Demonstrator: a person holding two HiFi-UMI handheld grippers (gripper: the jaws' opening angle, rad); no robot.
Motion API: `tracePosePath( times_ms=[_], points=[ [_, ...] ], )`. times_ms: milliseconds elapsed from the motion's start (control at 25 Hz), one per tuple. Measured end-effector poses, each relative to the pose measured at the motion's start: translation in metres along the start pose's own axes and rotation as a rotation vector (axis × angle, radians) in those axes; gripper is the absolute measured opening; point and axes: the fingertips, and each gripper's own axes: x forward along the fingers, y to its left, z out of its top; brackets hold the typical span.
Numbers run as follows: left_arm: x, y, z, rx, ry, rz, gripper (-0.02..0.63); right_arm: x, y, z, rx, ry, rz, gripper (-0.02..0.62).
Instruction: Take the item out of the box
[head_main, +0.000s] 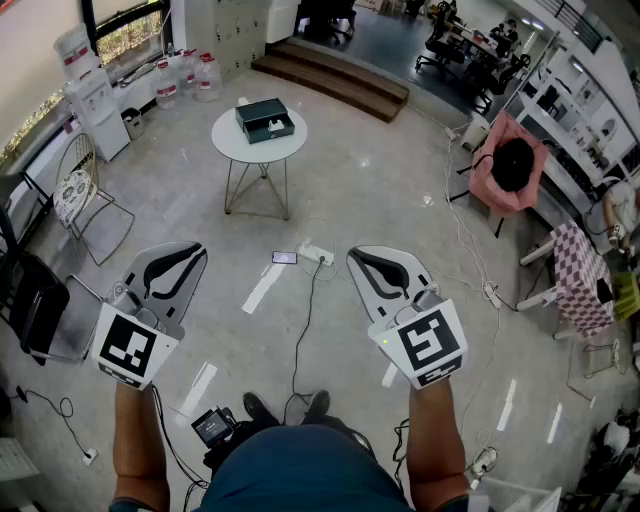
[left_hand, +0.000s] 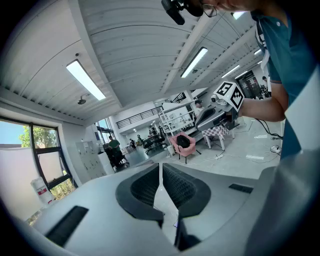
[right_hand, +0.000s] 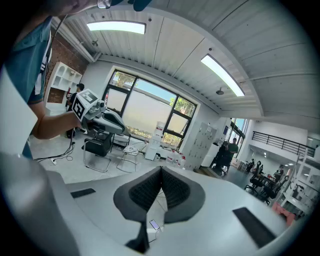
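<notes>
A dark green box (head_main: 265, 120) lies on a small round white table (head_main: 232, 137) at the far side of the floor, well ahead of both grippers; what it holds is too small to tell. My left gripper (head_main: 188, 251) is held at the lower left of the head view, shut, with nothing between its pads (left_hand: 145, 189). My right gripper (head_main: 365, 257) is level with it at the lower right, also shut and holding nothing, its tips touching (right_hand: 161, 171). Each gripper view also shows the other gripper (left_hand: 212, 116) (right_hand: 106, 120) out to the side.
A phone (head_main: 284, 258) and a power strip (head_main: 316, 254) with trailing cables lie on the floor between the grippers. A wire chair (head_main: 78, 195) stands at the left, a black chair (head_main: 35, 305) nearer. A pink chair (head_main: 508, 165) and a checkered table (head_main: 580, 275) are at the right. Steps (head_main: 330, 75) rise behind the table.
</notes>
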Motion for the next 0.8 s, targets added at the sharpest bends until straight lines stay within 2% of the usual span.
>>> tracePosePath(
  times_ms=[400, 800],
  points=[
    [0.0, 0.02, -0.021, 0.026, 0.005, -0.014, 0.038, 0.025, 0.006, 0.003, -0.002, 0.002, -0.017, 0.037],
    [0.002, 0.045, -0.035, 0.025, 0.0, -0.038, 0.038, 0.059, 0.003, 0.023, 0.019, -0.003, -0.022, 0.038]
  ],
)
